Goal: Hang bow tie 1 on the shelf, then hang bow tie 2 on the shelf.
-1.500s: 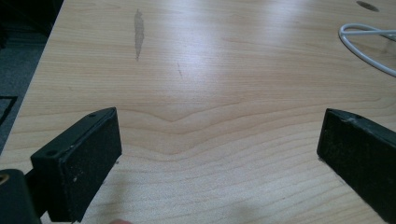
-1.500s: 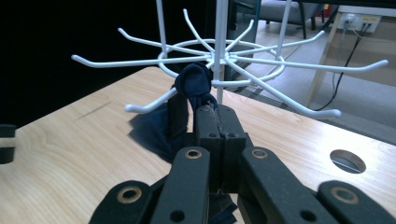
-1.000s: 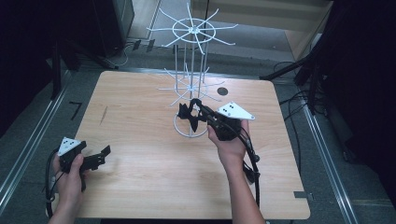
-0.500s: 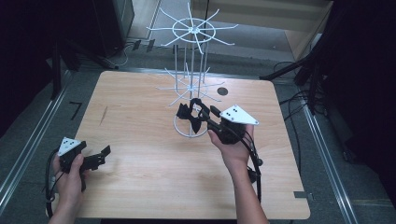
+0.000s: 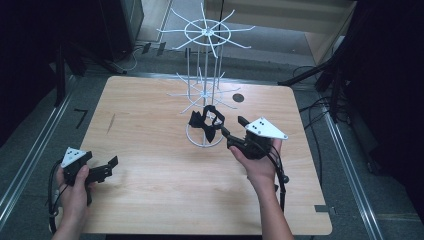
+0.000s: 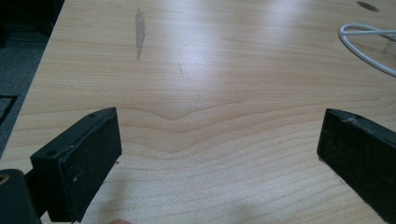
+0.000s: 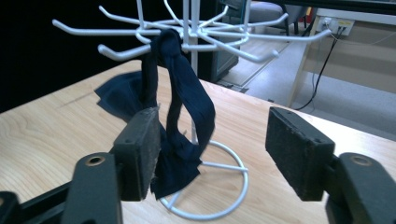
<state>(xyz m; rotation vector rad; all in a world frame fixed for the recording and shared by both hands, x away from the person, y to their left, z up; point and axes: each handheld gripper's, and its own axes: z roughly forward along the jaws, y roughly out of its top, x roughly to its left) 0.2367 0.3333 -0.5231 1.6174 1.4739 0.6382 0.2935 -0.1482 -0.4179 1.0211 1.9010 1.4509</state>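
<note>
A dark navy cloth loop hangs from a hook on the lower tier of the white wire rack; the cloth droops toward the rack's base ring. My right gripper points at it from the right. Its jaws have just been opening and now stand open. The cloth hangs by the left pad, and no pad presses on it. My left gripper rests near the table's front left, open over bare wood with nothing between its jaws.
The wooden table has a dark round hole behind the rack. The rack's upper tier spreads several hooks overhead. Part of the base ring lies far off in the left gripper view. Dark floor and cables surround the table.
The right gripper's jaws opened off the cloth and the hand drew back a little to the right. The cloth stays hanging on the rack. The left hand has not moved.
</note>
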